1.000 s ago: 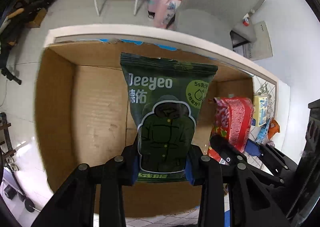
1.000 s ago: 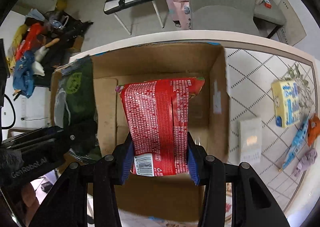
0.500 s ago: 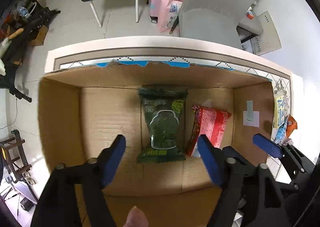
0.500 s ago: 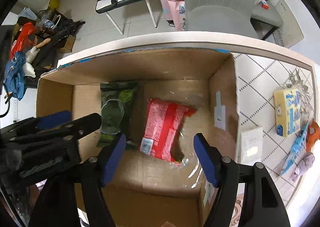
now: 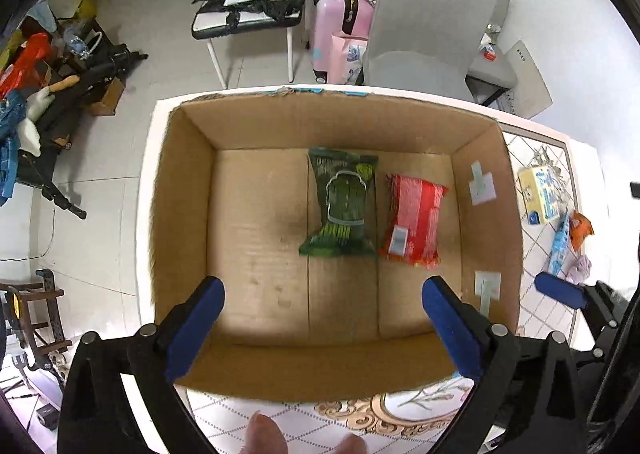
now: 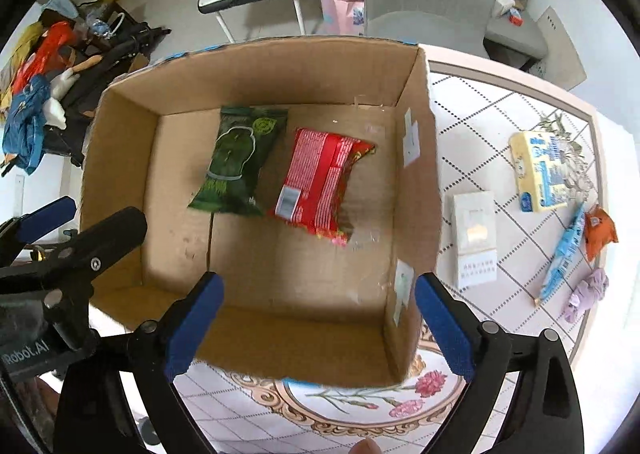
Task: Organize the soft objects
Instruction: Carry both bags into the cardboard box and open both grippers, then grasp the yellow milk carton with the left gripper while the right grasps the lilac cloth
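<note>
Green wipes pack [image 5: 343, 203] and red snack pack [image 5: 414, 220] flat side by side on cardboard box [image 5: 256, 238] floor, box at table [image 6: 512, 102] left edge, left claw [image 5: 323, 328] and right claw [image 6: 319, 324] both opening wide, nothing between jaws, above box.

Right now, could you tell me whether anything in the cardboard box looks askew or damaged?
Only slightly: the red packet lies tilted, not parallel to the green packet beside it in the cardboard box. Nothing looks torn or spilled.
</note>
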`<state>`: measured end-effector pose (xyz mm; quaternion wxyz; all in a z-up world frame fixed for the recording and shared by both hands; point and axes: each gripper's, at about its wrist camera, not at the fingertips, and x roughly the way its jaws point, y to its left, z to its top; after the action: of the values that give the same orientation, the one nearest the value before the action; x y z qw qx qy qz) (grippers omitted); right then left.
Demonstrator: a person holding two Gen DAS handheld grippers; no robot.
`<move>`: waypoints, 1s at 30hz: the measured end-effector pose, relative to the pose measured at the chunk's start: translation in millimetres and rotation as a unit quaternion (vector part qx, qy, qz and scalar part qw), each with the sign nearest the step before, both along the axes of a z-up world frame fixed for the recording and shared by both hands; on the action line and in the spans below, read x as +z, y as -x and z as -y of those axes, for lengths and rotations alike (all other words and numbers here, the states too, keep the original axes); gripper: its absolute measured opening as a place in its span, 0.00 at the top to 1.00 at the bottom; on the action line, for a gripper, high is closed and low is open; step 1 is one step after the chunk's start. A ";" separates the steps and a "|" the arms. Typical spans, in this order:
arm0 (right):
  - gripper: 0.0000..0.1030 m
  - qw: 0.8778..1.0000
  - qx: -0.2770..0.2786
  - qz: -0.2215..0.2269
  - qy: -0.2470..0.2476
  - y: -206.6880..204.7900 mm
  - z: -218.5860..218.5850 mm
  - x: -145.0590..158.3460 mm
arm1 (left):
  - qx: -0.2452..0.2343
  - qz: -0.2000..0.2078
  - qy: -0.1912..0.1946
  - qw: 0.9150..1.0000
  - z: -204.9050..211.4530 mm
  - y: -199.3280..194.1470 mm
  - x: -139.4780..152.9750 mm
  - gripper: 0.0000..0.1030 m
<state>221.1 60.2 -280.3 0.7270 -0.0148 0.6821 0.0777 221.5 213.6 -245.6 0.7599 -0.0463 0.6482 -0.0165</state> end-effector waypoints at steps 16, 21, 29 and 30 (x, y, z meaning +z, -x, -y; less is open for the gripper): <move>0.05 0.996 0.006 0.059 -0.062 93.9 16.4 92.5 | 0.022 0.049 0.026 0.998 0.8 87.1 81.4 0.02; 0.04 0.990 -0.034 0.088 -0.103 105.9 55.6 105.6 | 0.019 0.070 0.026 0.997 25.3 94.5 103.2 0.02; 0.04 0.968 -0.165 0.133 -0.134 107.0 195.2 112.4 | -0.029 0.068 0.051 0.996 123.9 79.5 119.2 0.02; 0.04 0.966 -0.184 0.130 -0.125 104.2 221.4 108.6 | -0.034 0.065 0.054 0.996 138.5 74.6 118.0 0.02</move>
<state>116.8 -161.2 -171.7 0.8071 0.1916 0.5579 0.0249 146.9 75.1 -127.6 0.7958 -0.0643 0.5968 -0.0803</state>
